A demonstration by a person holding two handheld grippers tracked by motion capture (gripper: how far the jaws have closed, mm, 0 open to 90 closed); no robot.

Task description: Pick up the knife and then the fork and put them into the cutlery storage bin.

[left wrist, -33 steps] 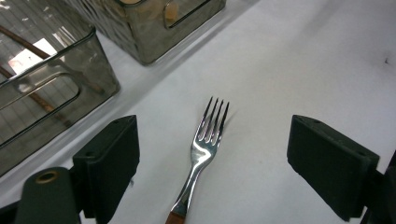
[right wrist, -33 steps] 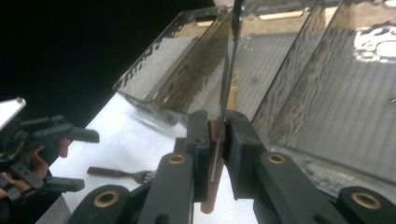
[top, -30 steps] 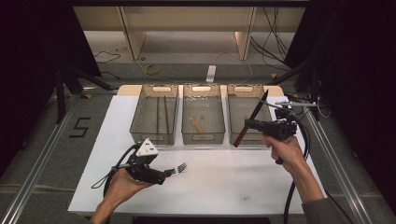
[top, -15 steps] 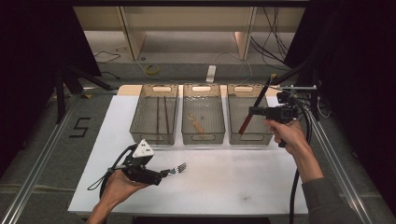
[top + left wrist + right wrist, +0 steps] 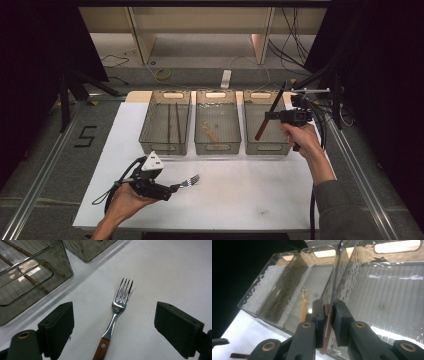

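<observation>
On the left, my left hand-held gripper [image 5: 172,188] sits low on the white surface [image 5: 240,195] with its jaws spread wide and nothing between the pads; the fork [image 5: 117,307] lies flat in the gap, wooden handle toward me, tines pointing away, touching neither jaw. Beyond it stand three clear bins: the left bin [image 5: 165,122] holds dark chopsticks [image 5: 173,122], the middle bin [image 5: 217,125] a small wooden spoon [image 5: 210,133], and the right bin [image 5: 266,125] looks bare from above. My right hand-held gripper [image 5: 272,116] is clamped tight on a knife [image 5: 269,114] with a reddish-brown handle, held tilted over the right bin's near-left part, handle end low, dark blade up and away. To drop it well, I judge I should centre it over that bin, away from the wall shared with the middle one, lower the handle end inside the rim, level the knife along the bin's length, then ease the jaws apart so it doesn't bounce out.
</observation>
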